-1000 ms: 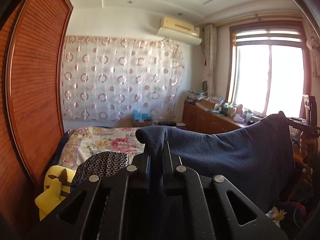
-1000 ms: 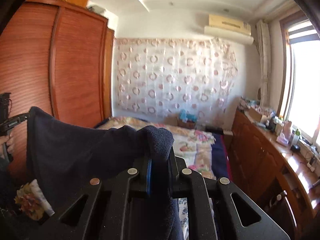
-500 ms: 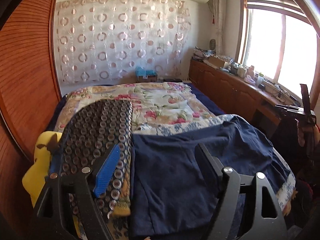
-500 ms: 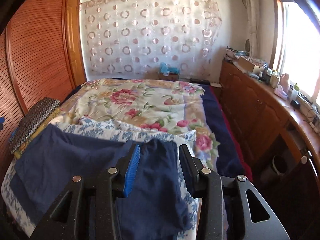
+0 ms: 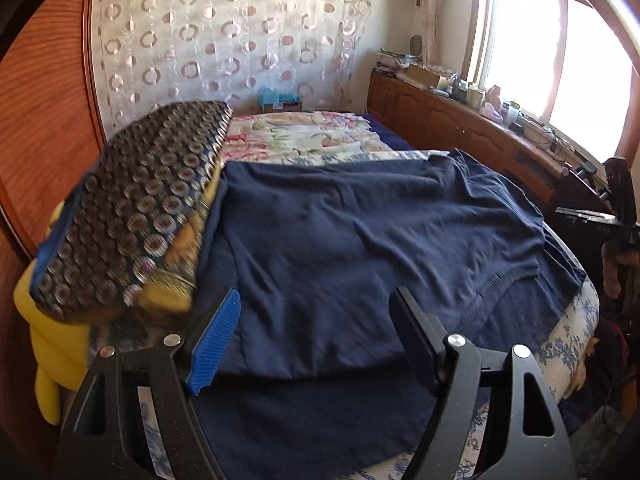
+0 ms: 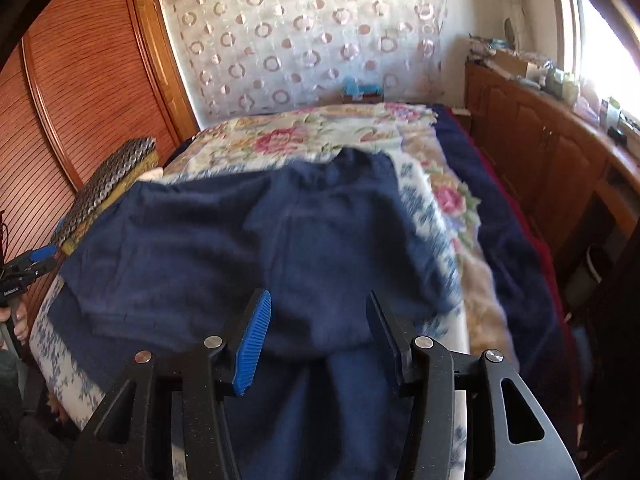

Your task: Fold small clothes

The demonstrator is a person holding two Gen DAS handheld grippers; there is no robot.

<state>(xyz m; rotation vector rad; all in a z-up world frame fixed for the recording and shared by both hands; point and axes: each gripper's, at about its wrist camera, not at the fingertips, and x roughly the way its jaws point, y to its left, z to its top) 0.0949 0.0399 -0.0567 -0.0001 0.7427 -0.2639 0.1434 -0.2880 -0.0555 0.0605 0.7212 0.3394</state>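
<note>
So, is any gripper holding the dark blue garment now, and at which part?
Nothing is held. The left gripper and the right gripper have just been opening; the garment lies loose on the bed.

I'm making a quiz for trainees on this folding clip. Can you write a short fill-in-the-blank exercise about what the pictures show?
1. The navy garment lies spread on the ____.
2. Both the left gripper and the right gripper stand ____, gripping no cloth.
3. The circle-patterned cushion lies to the ____ of the garment in the left wrist view.
4. The inner pad on one finger is coloured ____.

Missing words: bed; open; left; blue
</note>
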